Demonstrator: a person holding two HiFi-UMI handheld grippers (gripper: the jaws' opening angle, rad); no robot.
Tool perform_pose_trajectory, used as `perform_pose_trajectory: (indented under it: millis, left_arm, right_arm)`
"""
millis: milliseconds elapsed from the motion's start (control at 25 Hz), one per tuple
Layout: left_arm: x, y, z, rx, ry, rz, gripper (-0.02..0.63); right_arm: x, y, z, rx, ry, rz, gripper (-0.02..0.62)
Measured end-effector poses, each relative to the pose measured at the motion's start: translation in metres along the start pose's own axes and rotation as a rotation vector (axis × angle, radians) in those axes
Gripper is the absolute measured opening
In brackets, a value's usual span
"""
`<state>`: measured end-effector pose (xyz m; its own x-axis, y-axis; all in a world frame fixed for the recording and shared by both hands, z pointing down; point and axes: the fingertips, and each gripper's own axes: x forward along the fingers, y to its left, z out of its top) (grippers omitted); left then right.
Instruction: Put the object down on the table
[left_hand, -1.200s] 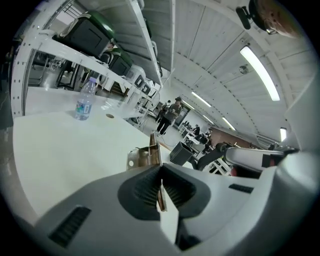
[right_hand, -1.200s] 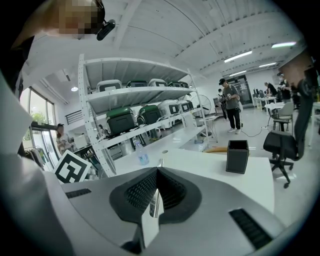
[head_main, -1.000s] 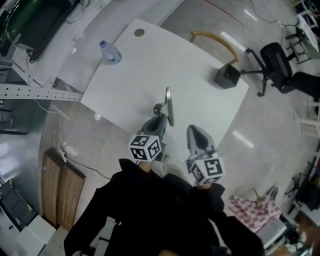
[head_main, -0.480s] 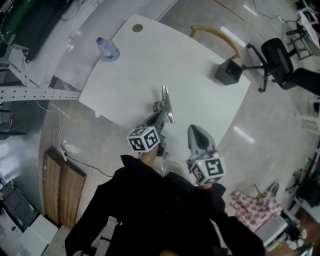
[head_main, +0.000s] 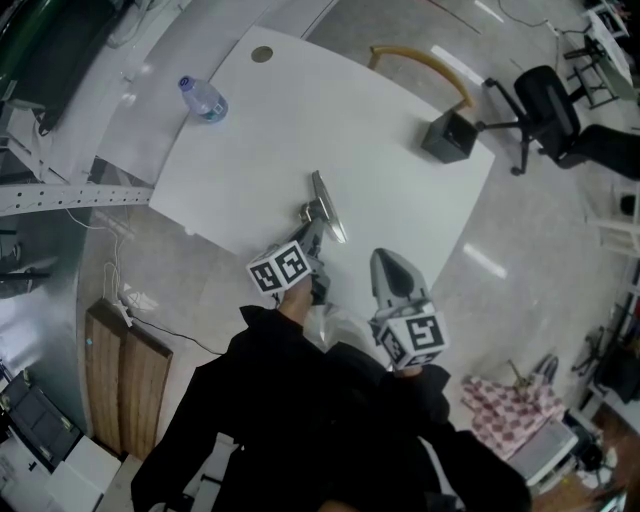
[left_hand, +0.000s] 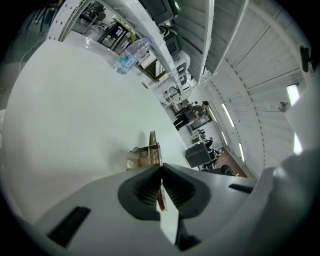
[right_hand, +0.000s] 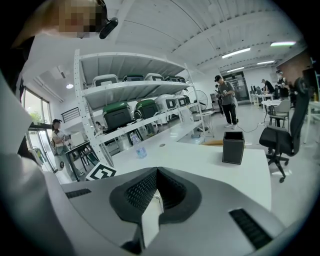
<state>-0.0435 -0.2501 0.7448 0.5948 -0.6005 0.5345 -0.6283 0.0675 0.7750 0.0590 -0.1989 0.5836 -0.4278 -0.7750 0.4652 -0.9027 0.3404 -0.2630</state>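
A thin metal plate with a small bracket (head_main: 326, 206) stands edge-up over the near part of the white table (head_main: 300, 120). My left gripper (head_main: 312, 228) is shut on its near end. In the left gripper view the metal piece (left_hand: 148, 155) sticks out just past the closed jaws (left_hand: 160, 169), close above the tabletop; whether it touches the table I cannot tell. My right gripper (head_main: 386, 264) hangs beside the table's near edge, to the right of the left one, shut with nothing in it (right_hand: 157, 176).
A water bottle (head_main: 203, 100) stands at the table's far left and a black box (head_main: 447, 137) at the far right corner. A wooden chair back (head_main: 425, 65) and a black office chair (head_main: 552, 108) stand beyond. Shelving and people are in the background.
My left gripper has carried the metal piece forward and left over the table, tilting it. The right gripper has barely moved.
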Motion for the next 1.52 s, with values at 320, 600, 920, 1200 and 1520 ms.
perform_pose_trajectory:
  millis: [320,600,920,1200,1520]
  left_arm:
    - [0.008,0.008,-0.005,-0.053,0.008,0.009,0.009]
    - [0.010,0.011,-0.007,-0.067,0.009,0.014,0.009]
    - [0.012,0.015,-0.009,-0.057,0.018,0.019,0.009]
    - [0.007,0.013,-0.004,-0.039,-0.007,0.030,0.104]
    - [-0.013,0.004,0.006,0.053,-0.037,0.063,0.109]
  right_arm:
    - [0.002,-0.004,-0.002,0.002,0.003,-0.002,-0.011]
    - [0.001,-0.009,-0.005,0.003,0.012,-0.001,-0.011]
    - [-0.001,-0.012,0.002,-0.002,-0.009,-0.015,-0.011]
    - [-0.005,-0.002,0.010,0.022,-0.020,0.006,-0.011]
    - [-0.013,-0.002,0.008,-0.019,-0.045,0.010,-0.011]
